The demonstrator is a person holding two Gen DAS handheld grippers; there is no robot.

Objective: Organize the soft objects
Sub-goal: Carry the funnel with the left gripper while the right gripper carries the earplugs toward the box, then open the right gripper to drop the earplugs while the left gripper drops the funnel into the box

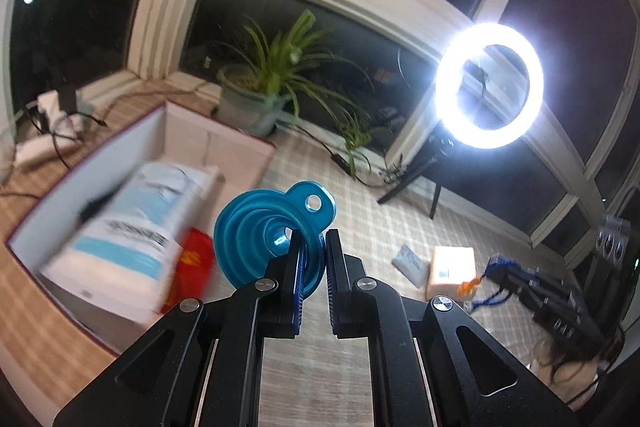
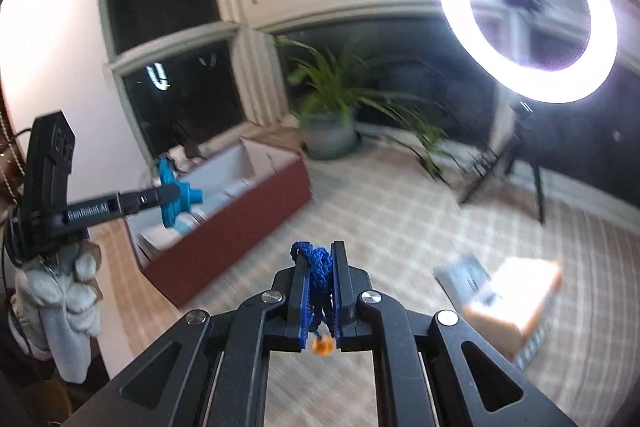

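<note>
From the left wrist camera, the left gripper has its fingers pinched onto the rim of a blue collapsible silicone funnel, which stands up off the fingertips with its hanging tab uppermost. Beyond and to the left sits the open red-sided box, white inside, already holding a white-and-blue soft pack and something red beside it; both are smeared by motion. Further off on the checked floor lie an orange-lit small carton and a pale packet, with a potted plant and a ring light by the windows. From the right wrist camera, the right gripper is clamped on a bundle of blue braided cord, an orange bit showing at its lower end. Off to the left the other gripper, held in a gloved hand, carries the funnel just at or above the near edge of the box; I cannot tell whether it is over the opening. I would judge both items are in transit to the box. The next move calls for bringing the funnel squarely over a free patch inside, lowering it, then letting go, with the cord to follow alongside without snagging.
</note>
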